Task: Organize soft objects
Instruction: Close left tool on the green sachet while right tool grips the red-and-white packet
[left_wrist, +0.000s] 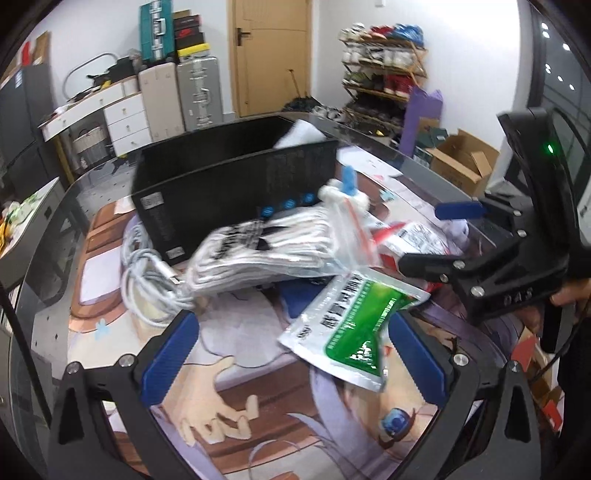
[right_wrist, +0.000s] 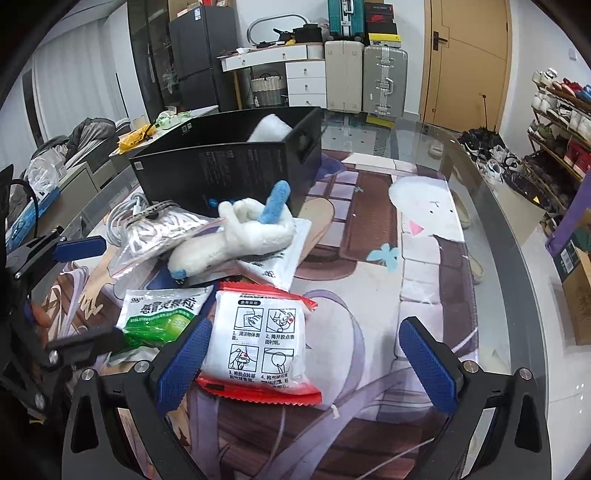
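Left gripper (left_wrist: 295, 354) wide, green sachet (left_wrist: 351, 325) between its fingers; right gripper (right_wrist: 306, 363) wide around red pouch (right_wrist: 258, 343); plush (right_wrist: 236, 240) beyond, before black box (right_wrist: 229, 162) mid-table.

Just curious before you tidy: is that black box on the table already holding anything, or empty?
Not empty. The black box is open-topped, and something white and soft-looking pokes above its rim; how full it is, I cannot tell.

Place: a lived-in room of a home, used partly for storage.
Door: wooden door (right_wrist: 467, 61) at one o'clock.
Luggage: suitcases (right_wrist: 384, 79) stacked at twelve o'clock beside a white drawer unit (right_wrist: 306, 83).
Shoes: a loaded shoe rack (right_wrist: 561, 125) at two o'clock.
Desk: glass-topped desk (right_wrist: 491, 236) over a cartoon mat (right_wrist: 424, 258).
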